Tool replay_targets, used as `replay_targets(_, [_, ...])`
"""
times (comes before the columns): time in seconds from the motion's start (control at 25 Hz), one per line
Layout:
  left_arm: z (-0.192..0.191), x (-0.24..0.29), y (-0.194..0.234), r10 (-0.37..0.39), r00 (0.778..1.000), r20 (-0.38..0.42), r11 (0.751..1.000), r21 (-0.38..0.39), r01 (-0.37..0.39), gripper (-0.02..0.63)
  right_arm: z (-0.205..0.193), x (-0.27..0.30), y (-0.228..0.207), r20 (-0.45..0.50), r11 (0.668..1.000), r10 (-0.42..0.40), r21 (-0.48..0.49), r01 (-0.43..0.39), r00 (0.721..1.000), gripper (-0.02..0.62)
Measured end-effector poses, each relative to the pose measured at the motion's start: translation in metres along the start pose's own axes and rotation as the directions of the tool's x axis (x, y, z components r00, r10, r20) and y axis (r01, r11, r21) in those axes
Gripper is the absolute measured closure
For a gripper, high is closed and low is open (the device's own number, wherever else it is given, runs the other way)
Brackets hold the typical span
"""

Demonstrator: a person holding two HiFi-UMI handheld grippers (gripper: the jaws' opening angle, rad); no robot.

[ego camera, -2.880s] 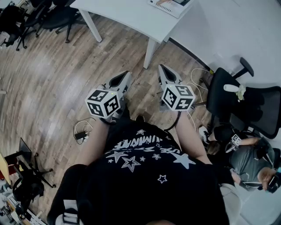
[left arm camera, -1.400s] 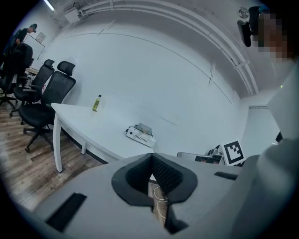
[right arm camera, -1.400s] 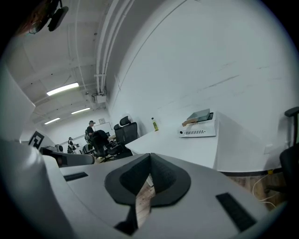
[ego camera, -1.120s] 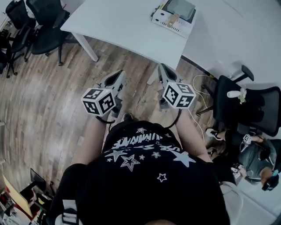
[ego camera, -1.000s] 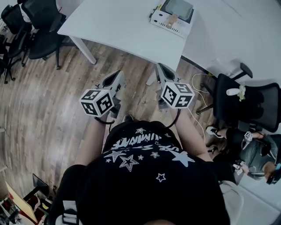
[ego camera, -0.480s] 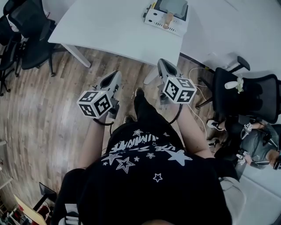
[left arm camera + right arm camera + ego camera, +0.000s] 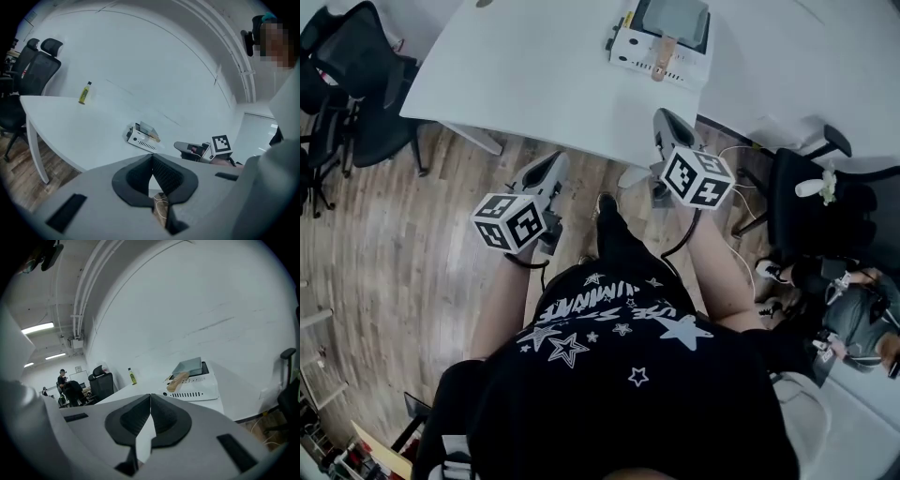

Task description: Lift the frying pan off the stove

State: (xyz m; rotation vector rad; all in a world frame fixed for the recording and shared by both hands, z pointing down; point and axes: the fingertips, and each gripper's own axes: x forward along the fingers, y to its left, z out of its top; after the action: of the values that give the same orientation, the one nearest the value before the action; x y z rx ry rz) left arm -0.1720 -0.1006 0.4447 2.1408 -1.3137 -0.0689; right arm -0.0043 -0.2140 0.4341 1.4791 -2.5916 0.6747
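A white table-top stove stands on the white table, and on it rests a grey square frying pan with a wooden handle. Both grippers hang in the air short of the table, apart from the pan. My left gripper is shut and empty over the floor near the table's edge. My right gripper is shut and empty just at the table's near edge, below the stove. The stove lies ahead in the left gripper view, and the pan and its handle ahead in the right gripper view.
A small yellow bottle stands far back on the table. Black office chairs are at the table's left end, another chair at the right with a seated person. Cables lie on the wood floor.
The person has stepped toward the table, one foot forward. Table and stove have come closer, and the right gripper now reaches the table's edge. Both grippers stay shut.
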Motion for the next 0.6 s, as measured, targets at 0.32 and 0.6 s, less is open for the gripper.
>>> replay_targets(0.32, [0.032,0.068,0.003,-0.074,0.997,-0.019,0.997,-0.014,0.073,0.598,0.024,0.042,-0.047,-0.007,0.994,-0.013,0.106,0.014,1.000,0.588])
replay_targets(0.6, [0.043,0.121,-0.009,-0.148,0.987,-0.060,0.989,-0.020,0.147,0.597,0.034,0.072,-0.078,-0.048,0.964,0.031,0.264,-0.017,0.998,0.586])
